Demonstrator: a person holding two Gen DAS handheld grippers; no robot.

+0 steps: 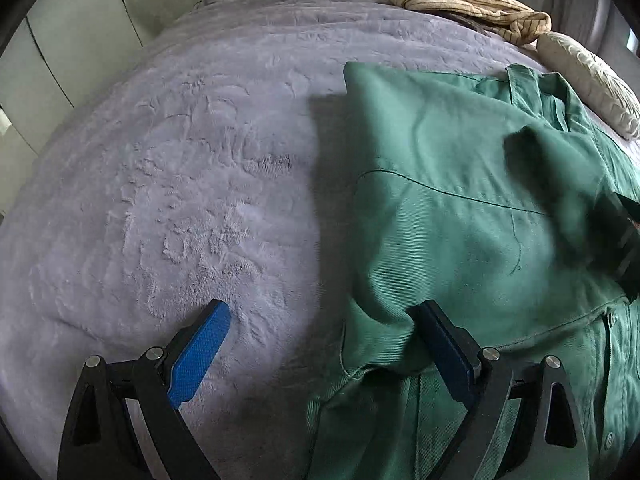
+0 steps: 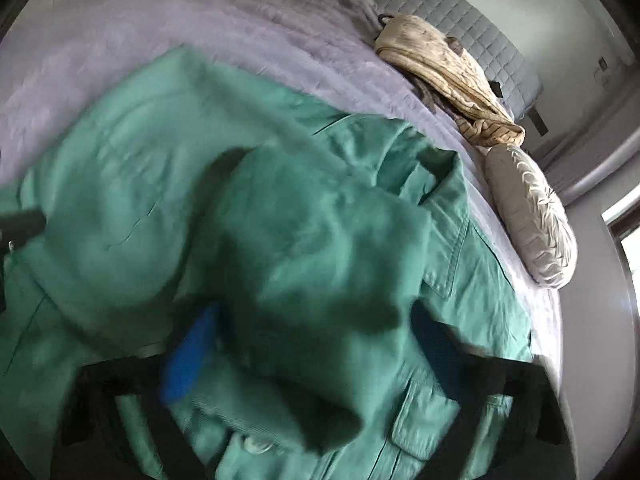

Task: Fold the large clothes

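Left gripper (image 1: 320, 320) jaws wide, nothing between the pads; right pad against the edge of the green jacket (image 1: 460, 200). Right gripper (image 2: 308, 332) heavily blurred, jaws look spread with a jacket fold bunched between; grip can't tell. Jacket spread on the grey blanket (image 1: 180, 180). Beyond: beige striped garment (image 2: 448, 76), cream pillow (image 2: 532, 216), quilted headboard (image 2: 460, 12).
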